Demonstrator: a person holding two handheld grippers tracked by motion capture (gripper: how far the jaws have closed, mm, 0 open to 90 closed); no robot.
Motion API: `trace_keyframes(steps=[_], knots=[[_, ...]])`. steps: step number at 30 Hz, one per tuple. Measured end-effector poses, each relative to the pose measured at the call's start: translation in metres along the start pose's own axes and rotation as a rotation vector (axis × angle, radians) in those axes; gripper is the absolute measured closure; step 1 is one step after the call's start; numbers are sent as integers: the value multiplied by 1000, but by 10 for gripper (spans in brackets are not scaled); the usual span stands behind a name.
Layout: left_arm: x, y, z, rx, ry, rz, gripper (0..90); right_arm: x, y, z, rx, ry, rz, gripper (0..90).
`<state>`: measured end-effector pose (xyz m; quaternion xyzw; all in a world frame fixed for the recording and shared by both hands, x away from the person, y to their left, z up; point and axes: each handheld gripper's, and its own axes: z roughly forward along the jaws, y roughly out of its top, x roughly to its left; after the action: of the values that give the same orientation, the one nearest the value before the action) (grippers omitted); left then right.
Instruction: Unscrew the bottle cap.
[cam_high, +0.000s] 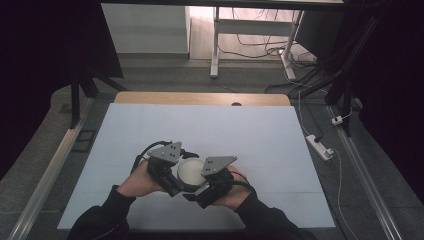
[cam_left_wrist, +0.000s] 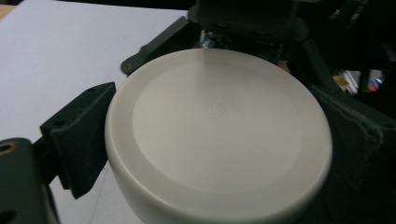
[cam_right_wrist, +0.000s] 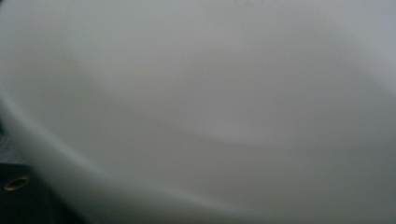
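The white round container (cam_left_wrist: 217, 135) is sitting between both grippers, above the counter (cam_high: 250, 130). The right gripper view is blurring into pale surface, so its fingers' state is impossible to tell. The left gripper (cam_high: 172, 176) fingers (cam_left_wrist: 79, 140) are clamping its sides; faint embossed lettering is showing, unreadable.

You have a round, off-white bowl (cam_high: 190, 171) turned base-up and tilted, held above the near-centre of the table.
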<state>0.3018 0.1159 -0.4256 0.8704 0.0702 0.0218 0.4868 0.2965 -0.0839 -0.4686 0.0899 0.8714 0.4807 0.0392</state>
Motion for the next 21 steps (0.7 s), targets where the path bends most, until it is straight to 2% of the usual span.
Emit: trace_keyframes(steps=[7, 14, 16, 17, 19, 20, 21], knots=[[-2, 2, 11, -1, 161, -117, 76, -7, -3, 2, 20, -115, 69, 67], [-7, 5, 22, 5, 299, -194, 76, -11, -6, 4, 32, -205, 118, 67], [-7, 5, 25, 8, 311, -196, 74, -12, -7, 4, 38, -217, 125, 67], [-6, 4, 26, 4, 303, -194, 73, -13, -7, 5, 43, -220, 132, 67], [-2, 2, 27, -4, 265, -202, 56, -14, -9, 5, 47, -221, 133, 67], [0, 1, 26, -6, 236, -202, 16, -15, -9, 5, 49, -218, 131, 67], [1, 1, 24, -12, 225, -197, 0, -15, -9, 5, 48, -214, 127, 67]])
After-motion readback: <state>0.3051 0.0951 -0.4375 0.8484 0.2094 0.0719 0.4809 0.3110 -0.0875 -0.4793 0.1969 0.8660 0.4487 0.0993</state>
